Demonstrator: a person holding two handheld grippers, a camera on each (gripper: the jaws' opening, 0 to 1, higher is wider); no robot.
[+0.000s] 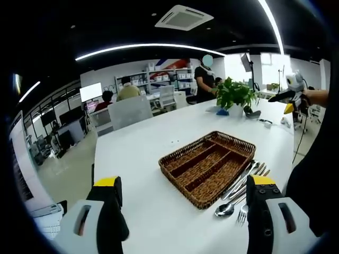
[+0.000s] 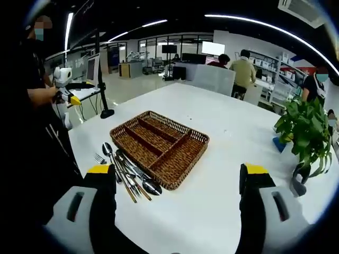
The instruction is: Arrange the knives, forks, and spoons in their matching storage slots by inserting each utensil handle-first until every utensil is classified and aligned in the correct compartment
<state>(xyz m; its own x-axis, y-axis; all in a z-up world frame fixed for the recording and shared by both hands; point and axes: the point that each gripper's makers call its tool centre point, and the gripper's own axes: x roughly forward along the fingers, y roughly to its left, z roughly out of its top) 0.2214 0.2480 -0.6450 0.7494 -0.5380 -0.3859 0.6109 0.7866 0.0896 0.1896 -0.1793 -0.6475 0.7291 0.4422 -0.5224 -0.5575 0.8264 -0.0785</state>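
A pile of spoons, forks and knives [image 2: 127, 172] lies on the white tabletop [image 2: 212, 137], touching the brown basket [image 2: 159, 145] with long slots. It sits just ahead of the left tool [image 1: 183, 182] and right tool [image 2: 177, 177]. Both tools are wide apart and hold nothing. A green plant [image 2: 304, 129] stands farther off.

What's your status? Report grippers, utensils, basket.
Left gripper open, right gripper open, both holding nothing. Utensils piled on the table beside the wicker basket; its slots hold nothing. Nothing in the way.
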